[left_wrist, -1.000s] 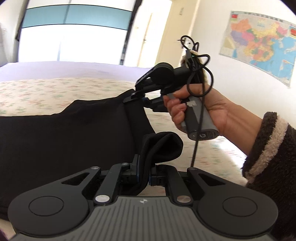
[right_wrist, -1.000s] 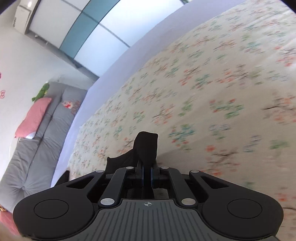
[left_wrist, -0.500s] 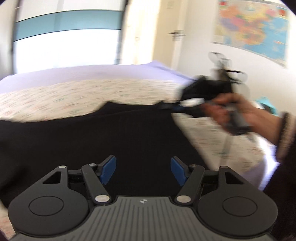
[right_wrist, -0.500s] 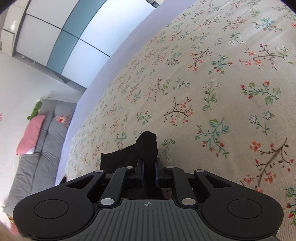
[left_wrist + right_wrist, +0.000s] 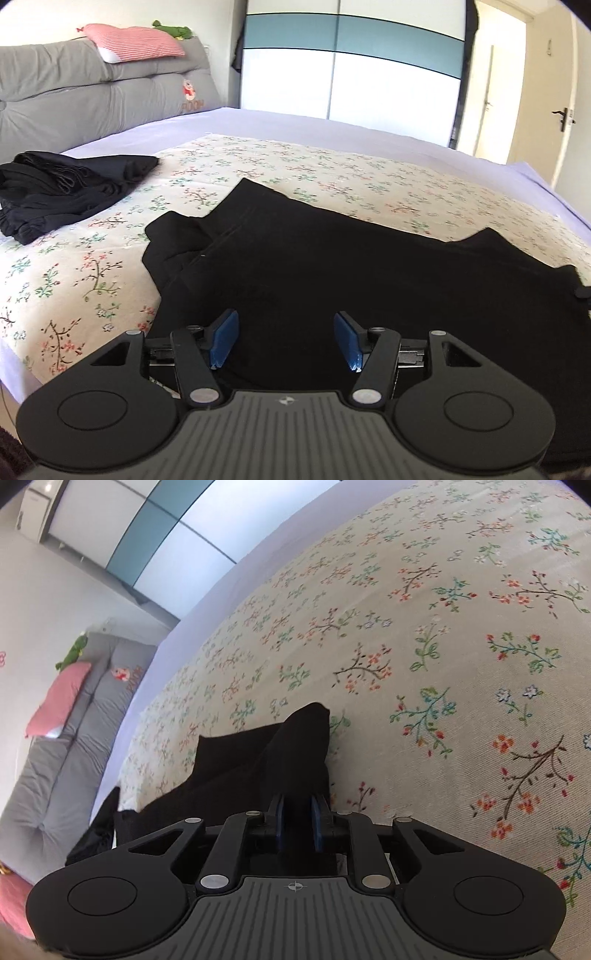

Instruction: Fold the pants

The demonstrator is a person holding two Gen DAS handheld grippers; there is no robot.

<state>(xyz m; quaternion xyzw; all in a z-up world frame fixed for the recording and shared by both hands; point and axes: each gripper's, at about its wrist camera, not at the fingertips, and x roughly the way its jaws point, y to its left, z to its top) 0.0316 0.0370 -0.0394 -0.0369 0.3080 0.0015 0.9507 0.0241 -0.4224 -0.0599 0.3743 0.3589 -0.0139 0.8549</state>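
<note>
Black pants [image 5: 369, 273] spread flat across floral bedspread [image 5: 92, 266], reaching from near edge toward middle of bed, one corner bunched at left. Left gripper [image 5: 284, 341] hovering just above the cloth at its near part, blue pads [image 5: 224, 338] wide apart and closing, nothing pinched between them. Right gripper [image 5: 297, 823] low over the bedspread, narrow gap between pads opening, a raised fold of the pants [image 5: 291, 760] still running between them; actual pressing hard to tell. Second dark garment heap [image 5: 66, 188] well apart, far left, near grey headboard [image 5: 92, 96].
</note>
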